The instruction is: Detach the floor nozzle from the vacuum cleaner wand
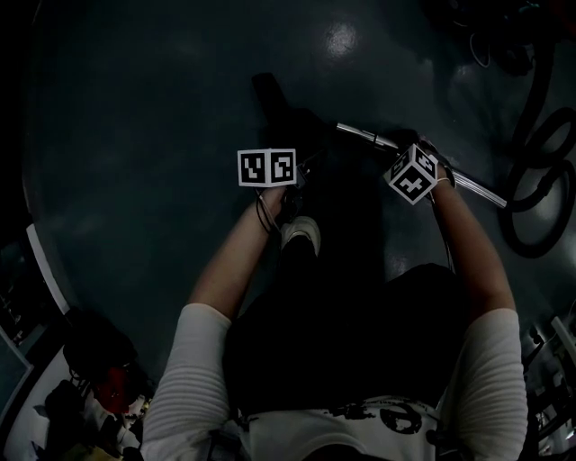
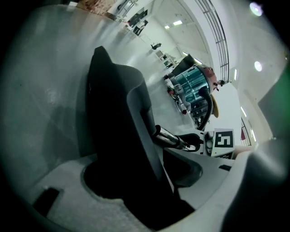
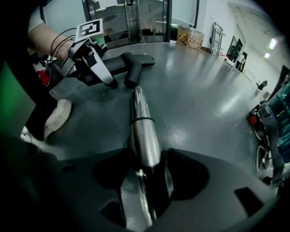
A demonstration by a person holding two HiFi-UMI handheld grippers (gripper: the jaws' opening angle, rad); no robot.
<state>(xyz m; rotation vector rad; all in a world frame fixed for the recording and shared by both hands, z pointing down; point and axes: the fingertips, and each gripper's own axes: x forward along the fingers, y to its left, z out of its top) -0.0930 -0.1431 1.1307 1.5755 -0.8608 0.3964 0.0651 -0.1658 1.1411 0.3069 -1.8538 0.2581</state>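
head view dark | floor nozzle [image 1: 270,94] barely visible | wand [image 1: 474,187] partly hidden

My head view is very dim, nearly black, apart from one glare patch on the floor [image 1: 342,38]. The left gripper view and right gripper view are brighter, but fisheye-bent and vignetted at the corners. Ceiling lights [image 2: 257,8] bloom, and the wand [image 3: 144,136] shows bright streaks.
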